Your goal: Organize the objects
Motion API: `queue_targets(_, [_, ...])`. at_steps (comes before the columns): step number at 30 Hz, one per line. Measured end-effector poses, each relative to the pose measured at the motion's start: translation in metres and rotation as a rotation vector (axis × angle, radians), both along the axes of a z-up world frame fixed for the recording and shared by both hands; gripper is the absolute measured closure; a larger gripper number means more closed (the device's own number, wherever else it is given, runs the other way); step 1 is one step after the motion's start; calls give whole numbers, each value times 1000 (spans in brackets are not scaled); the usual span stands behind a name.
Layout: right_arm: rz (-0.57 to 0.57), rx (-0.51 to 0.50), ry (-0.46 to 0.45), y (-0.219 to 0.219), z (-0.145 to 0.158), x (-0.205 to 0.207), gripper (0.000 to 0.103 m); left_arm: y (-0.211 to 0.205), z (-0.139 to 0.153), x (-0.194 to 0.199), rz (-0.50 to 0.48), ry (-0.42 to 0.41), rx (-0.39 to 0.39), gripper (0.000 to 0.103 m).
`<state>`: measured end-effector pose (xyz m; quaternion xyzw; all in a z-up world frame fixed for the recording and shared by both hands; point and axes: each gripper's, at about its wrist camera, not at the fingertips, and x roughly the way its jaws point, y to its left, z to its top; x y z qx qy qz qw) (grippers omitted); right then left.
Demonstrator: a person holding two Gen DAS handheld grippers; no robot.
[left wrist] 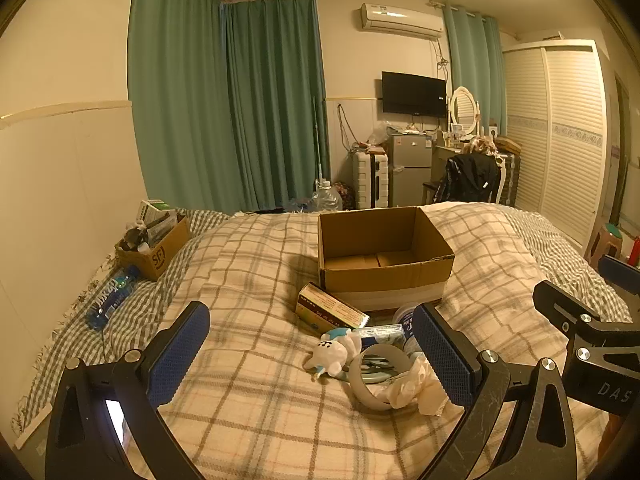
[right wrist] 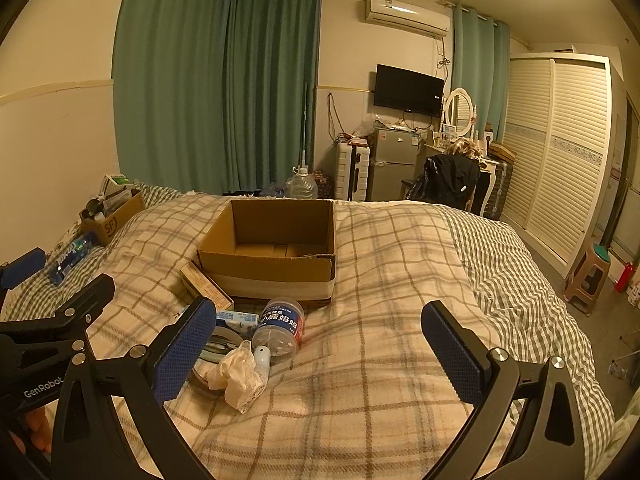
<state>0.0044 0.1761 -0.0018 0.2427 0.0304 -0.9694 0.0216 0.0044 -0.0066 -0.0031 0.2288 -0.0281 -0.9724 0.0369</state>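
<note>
Both grippers, left gripper (left wrist: 316, 354) and right gripper (right wrist: 320, 350), are hovering spread wide, holding nothing. The open brown cardboard box (left wrist: 384, 256) is sitting on the plaid blanket (left wrist: 256, 412) at 12 o'clock. Only the left view is showing the small white plush toy (left wrist: 328, 354); the right view is revealing the clear blue-labelled jar (right wrist: 280, 328) fully.

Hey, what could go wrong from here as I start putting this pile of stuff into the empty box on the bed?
1. The small items overlap: the crumpled tissue lies over the tape roll, so a grab may drag both.
2. The round jar lies on its side on soft bedding and may roll.
3. The cardboard box may shift on the quilt.
</note>
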Motion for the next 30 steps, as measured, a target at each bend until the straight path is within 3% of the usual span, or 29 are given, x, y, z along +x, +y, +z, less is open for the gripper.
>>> queue_targets(30, [35, 17, 5, -8, 1, 2, 0, -8, -3, -1, 25, -4, -10, 0])
